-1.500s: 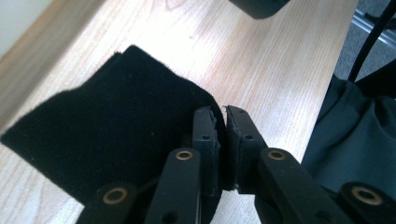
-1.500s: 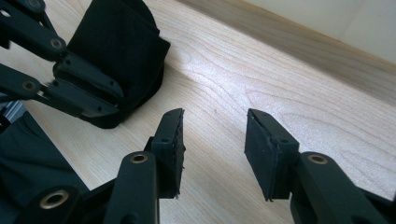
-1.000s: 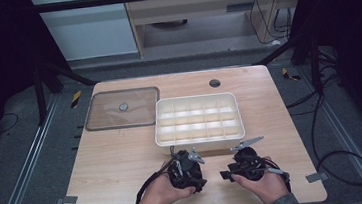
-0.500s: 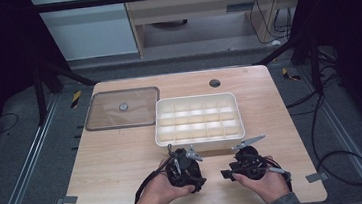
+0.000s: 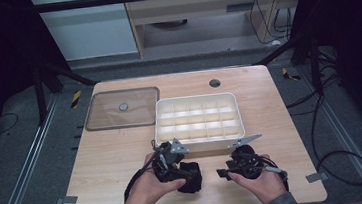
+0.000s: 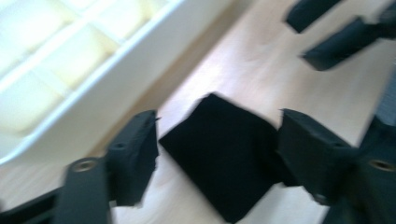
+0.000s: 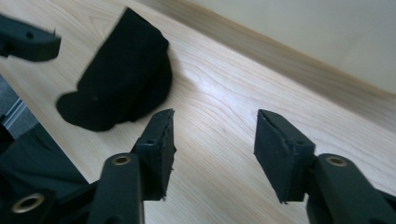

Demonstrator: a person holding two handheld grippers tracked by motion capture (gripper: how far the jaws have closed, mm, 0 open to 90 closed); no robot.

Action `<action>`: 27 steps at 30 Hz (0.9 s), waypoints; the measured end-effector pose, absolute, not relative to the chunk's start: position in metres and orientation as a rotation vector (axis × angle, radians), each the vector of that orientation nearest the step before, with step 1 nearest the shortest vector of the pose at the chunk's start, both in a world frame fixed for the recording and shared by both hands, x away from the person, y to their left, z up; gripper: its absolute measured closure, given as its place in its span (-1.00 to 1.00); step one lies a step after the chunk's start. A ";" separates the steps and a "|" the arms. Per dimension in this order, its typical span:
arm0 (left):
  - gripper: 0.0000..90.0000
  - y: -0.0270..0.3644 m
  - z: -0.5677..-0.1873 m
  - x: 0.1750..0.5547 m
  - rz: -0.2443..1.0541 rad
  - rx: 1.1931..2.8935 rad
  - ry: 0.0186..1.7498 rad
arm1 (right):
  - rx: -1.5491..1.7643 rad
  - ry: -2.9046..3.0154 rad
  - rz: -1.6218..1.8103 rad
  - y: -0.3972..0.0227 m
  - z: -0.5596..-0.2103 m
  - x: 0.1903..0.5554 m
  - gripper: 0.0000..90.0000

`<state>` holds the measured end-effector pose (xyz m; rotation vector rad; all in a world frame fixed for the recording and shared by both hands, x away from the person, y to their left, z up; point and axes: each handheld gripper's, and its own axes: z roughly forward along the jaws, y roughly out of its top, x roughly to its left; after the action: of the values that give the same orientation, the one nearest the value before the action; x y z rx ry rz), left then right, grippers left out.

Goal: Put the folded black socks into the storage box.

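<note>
A small folded black cloth (image 5: 190, 175) lies on the wooden table (image 5: 114, 158) in front of the white compartment box (image 5: 196, 100). My left gripper (image 5: 178, 168) hovers over it. In the left gripper view the cloth (image 6: 224, 154) lies between the jaws of the left gripper (image 6: 217, 130), which have just been opening, and the pads stand clear of it. My right gripper (image 5: 223, 172) sits to the cloth's right. In the right gripper view the right gripper (image 7: 215, 128) has bare wood between its jaws, which have just opened a little further. The cloth (image 7: 123, 77) lies up and to the left.
A clear flat lid (image 5: 122, 108) with a round knob rests at the back left beside the box. The box wall (image 6: 107, 79) runs close behind the cloth. A cable hole (image 5: 214, 83) sits near the table's far edge. Bare wood lies left of the hands.
My left hand has shifted and lifted slightly. The black cloth now shows more fully beside it. The right hand has stayed in place.
</note>
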<state>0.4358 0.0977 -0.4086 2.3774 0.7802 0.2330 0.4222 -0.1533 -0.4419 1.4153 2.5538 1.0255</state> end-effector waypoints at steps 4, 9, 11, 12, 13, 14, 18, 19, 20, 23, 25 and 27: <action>-0.68 0.125 -0.413 0.438 0.284 2.333 0.855 | 1.398 2.559 1.050 -0.144 -0.437 0.424 -0.02; -0.83 0.170 -0.431 0.440 0.322 2.262 0.951 | 1.400 2.557 1.068 -0.127 -0.434 0.426 -0.12; -0.84 0.188 -0.439 0.440 0.369 2.263 0.980 | 1.386 2.559 1.064 -0.119 -0.434 0.428 -0.13; -0.84 0.198 -0.443 0.440 0.383 2.257 1.000 | 1.382 2.558 1.068 -0.114 -0.434 0.430 -0.13; -0.85 0.205 -0.447 0.440 0.384 2.248 1.015 | 1.379 2.560 1.073 -0.110 -0.433 0.431 -0.13; -0.85 0.217 -0.451 0.440 0.393 2.234 1.037 | 1.379 2.560 1.068 -0.107 -0.433 0.432 -0.13; -0.84 0.255 -0.466 0.439 0.447 2.161 1.137 | 1.395 2.566 1.047 -0.094 -0.439 0.439 -0.12; -0.83 0.264 -0.469 0.440 0.440 2.133 1.169 | 1.408 2.573 1.036 -0.091 -0.441 0.440 -0.12; -0.83 0.272 -0.472 0.440 0.440 2.118 1.196 | 1.403 2.580 1.024 -0.089 -0.443 0.442 -0.12; -0.83 0.288 -0.477 0.439 0.480 2.143 1.236 | 1.425 2.585 1.011 -0.081 -0.448 0.446 -0.11; -0.82 0.295 -0.480 0.439 0.478 2.135 1.260 | 1.432 2.586 1.009 -0.079 -0.451 0.448 -0.10; -0.82 0.298 -0.482 0.439 0.470 2.131 1.275 | 1.431 2.597 1.001 -0.076 -0.456 0.450 -0.10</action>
<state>0.4392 0.2985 -0.4823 2.1311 1.2746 0.4697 0.4496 -0.0765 -0.4559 1.4311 2.5970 1.0006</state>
